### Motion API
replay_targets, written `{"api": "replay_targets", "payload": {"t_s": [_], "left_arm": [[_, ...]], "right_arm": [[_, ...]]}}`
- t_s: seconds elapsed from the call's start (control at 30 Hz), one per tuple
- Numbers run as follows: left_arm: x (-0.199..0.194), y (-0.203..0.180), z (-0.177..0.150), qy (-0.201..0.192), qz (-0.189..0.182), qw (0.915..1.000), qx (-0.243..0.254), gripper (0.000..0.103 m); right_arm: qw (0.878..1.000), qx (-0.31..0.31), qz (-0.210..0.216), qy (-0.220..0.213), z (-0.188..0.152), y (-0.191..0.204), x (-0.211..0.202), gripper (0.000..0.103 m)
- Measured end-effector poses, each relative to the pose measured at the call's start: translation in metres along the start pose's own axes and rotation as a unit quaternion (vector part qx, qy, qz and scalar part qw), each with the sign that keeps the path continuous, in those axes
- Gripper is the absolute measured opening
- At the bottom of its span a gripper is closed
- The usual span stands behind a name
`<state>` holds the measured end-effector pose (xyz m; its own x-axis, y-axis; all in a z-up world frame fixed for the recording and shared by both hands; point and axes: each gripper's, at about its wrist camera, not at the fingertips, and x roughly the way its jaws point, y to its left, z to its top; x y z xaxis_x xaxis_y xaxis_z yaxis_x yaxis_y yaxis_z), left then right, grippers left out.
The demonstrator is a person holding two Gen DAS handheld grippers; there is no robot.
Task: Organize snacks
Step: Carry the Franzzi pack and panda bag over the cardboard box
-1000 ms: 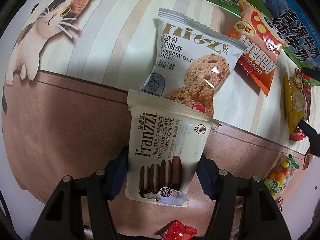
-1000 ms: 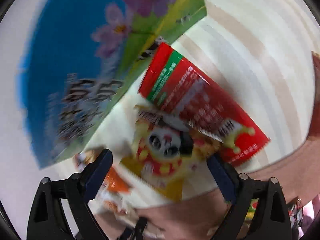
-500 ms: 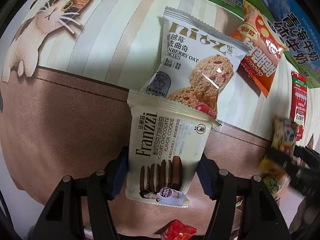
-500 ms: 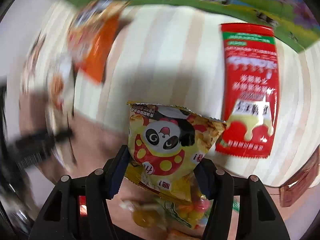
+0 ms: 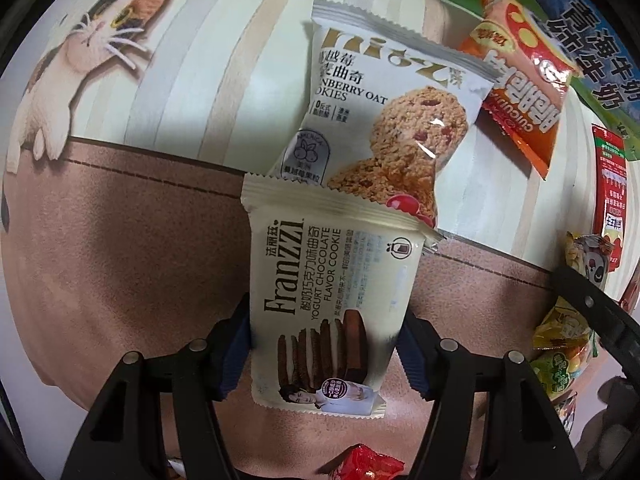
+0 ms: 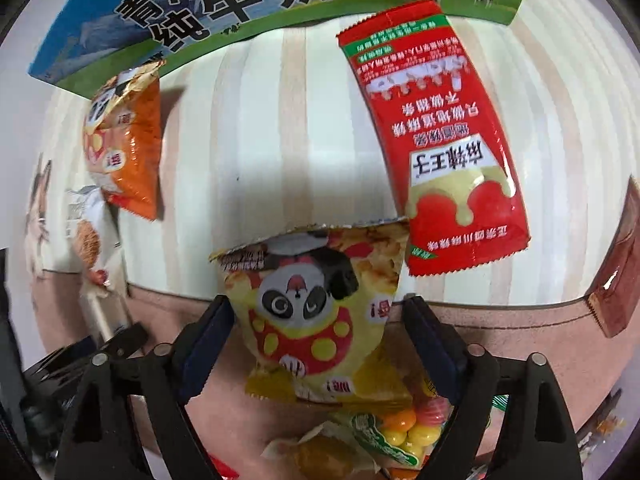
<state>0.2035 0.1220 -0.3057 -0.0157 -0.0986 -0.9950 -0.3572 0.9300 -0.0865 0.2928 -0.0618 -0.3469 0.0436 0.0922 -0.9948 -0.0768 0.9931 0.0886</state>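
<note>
My left gripper (image 5: 324, 344) is shut on a cream Franzzi chocolate cookie pack (image 5: 328, 300), held over the brown part of the mat. Its top edge overlaps a white cranberry oat cookie pack (image 5: 384, 112) lying on the striped mat. My right gripper (image 6: 316, 344) is shut on a yellow panda snack bag (image 6: 316, 312), held above a candy bag (image 6: 400, 432). The yellow bag also shows at the right edge of the left wrist view (image 5: 588, 256). An orange panda snack bag (image 6: 128, 152) lies to the left and a red sachet (image 6: 440, 140) to the right.
A blue and green milk carton (image 6: 240, 4) lies at the far edge of the mat. A brown packet (image 6: 620, 272) sits at the right. A red wrapper (image 5: 368, 464) lies below my left gripper. A cat picture (image 5: 80, 64) is printed on the mat.
My right gripper, holding the yellow panda bag, swung from the carton toward the mat's middle and steadied between the orange bag and red sachet. My left gripper stayed put with the cookie pack.
</note>
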Motion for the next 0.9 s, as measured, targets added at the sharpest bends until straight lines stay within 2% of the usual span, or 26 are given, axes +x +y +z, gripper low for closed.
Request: {"api": "replay_targets", "payload": {"t_s": [0.03,0.07,0.17,0.2,0.27,0.63,0.77,0.9], "left_arm": [[-0.003,-0.005,-0.004,-0.005,0.004,1.0000,0.003,0.058],[-0.005,-0.007,-0.007,-0.010,0.006,0.9999,0.003,0.058],[-0.010,-0.009,-0.015,-0.019,0.018,0.9996,0.006,0.058],[-0.013,-0.009,-0.019,-0.019,0.016,0.9997,0.006,0.058],[-0.019,-0.008,-0.025,-0.021,0.014,0.9997,0.005,0.058],[-0.084,-0.042,-0.037,-0.071,-0.019,0.9962,0.046,0.058],[-0.116,-0.056,-0.028,-0.093,-0.043,0.9930,0.059,0.058],[-0.156,-0.071,0.000,-0.120,-0.073,0.9871,0.076,0.058]], "right_arm": [[1.000,-0.012,-0.017,-0.014,0.000,0.012,0.001,0.066],[0.999,-0.018,-0.026,-0.018,-0.003,0.021,0.001,0.063],[0.999,-0.016,-0.016,-0.029,-0.009,0.026,-0.005,0.059],[0.999,-0.014,-0.010,-0.030,-0.021,0.031,-0.006,0.058],[0.999,-0.013,0.005,-0.029,-0.034,0.018,-0.010,0.056],[0.996,-0.009,0.081,-0.042,-0.070,0.013,-0.051,0.055],[0.992,-0.004,0.113,-0.057,-0.065,0.000,-0.081,0.055],[0.986,-0.001,0.142,-0.087,-0.047,-0.013,-0.119,0.055]]}}
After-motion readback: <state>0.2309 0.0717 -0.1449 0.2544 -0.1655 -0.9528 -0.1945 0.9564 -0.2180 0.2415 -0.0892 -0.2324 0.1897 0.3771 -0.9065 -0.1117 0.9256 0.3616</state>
